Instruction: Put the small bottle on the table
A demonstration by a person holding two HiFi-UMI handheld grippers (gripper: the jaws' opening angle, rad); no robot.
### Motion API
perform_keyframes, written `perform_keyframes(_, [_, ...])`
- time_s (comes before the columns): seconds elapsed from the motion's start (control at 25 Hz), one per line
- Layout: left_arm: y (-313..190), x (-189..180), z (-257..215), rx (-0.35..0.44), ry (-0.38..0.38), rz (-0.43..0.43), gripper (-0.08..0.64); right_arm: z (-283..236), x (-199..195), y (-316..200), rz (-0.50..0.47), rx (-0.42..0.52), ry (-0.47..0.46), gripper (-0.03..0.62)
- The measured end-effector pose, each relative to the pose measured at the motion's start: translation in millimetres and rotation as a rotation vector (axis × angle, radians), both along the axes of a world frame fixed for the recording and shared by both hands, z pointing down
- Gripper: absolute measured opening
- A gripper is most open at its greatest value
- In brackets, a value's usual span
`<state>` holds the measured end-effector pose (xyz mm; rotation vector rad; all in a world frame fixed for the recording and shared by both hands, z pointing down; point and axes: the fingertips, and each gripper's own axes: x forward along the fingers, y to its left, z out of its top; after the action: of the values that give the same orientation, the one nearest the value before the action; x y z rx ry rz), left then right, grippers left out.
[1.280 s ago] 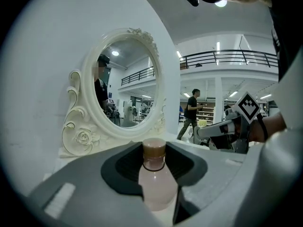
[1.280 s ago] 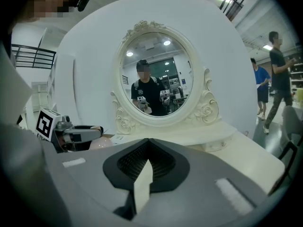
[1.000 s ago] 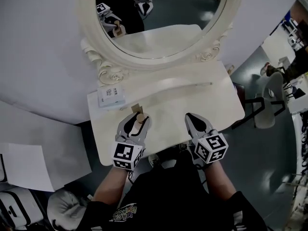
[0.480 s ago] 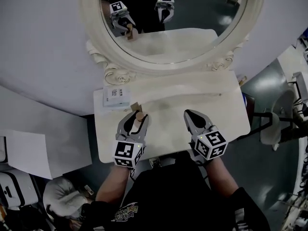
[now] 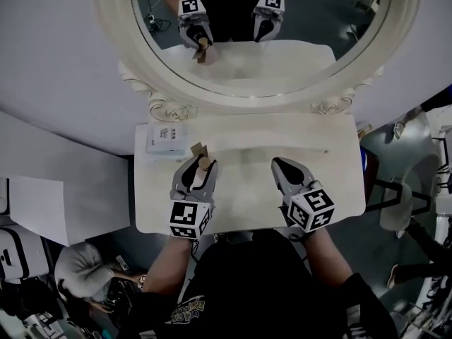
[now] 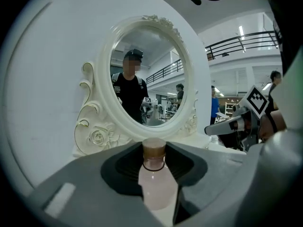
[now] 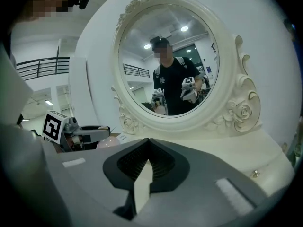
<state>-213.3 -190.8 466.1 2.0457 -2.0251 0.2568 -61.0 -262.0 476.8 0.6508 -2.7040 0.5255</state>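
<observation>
A small pale pink bottle with a brown cap stands upright between the jaws of my left gripper, which is shut on it. It hangs over the left half of the white dressing table; I cannot tell if its base touches the top. In the left gripper view the cap rises just above the dark pads. My right gripper hovers over the table's right half, shut with nothing in it. From the right gripper view the left gripper and the bottle show at the left.
A large oval mirror in an ornate white frame stands along the table's back edge. A small white box lies at the back left corner, with a small tan piece beside it. Chairs and floor lie to the right.
The view has shifted, showing more of the mirror and both grippers' reflections. The grippers have barely moved over the table; the left one still holds the bottle.
</observation>
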Motion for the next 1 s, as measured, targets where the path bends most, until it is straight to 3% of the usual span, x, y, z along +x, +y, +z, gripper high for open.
perform_keyframes(1.0, [-79.7,-21.5,39.4,-0.026,-0.042,-0.190,0.139,35.4,18.2,-75.2,-0.112,-0.058,0.048,0.029])
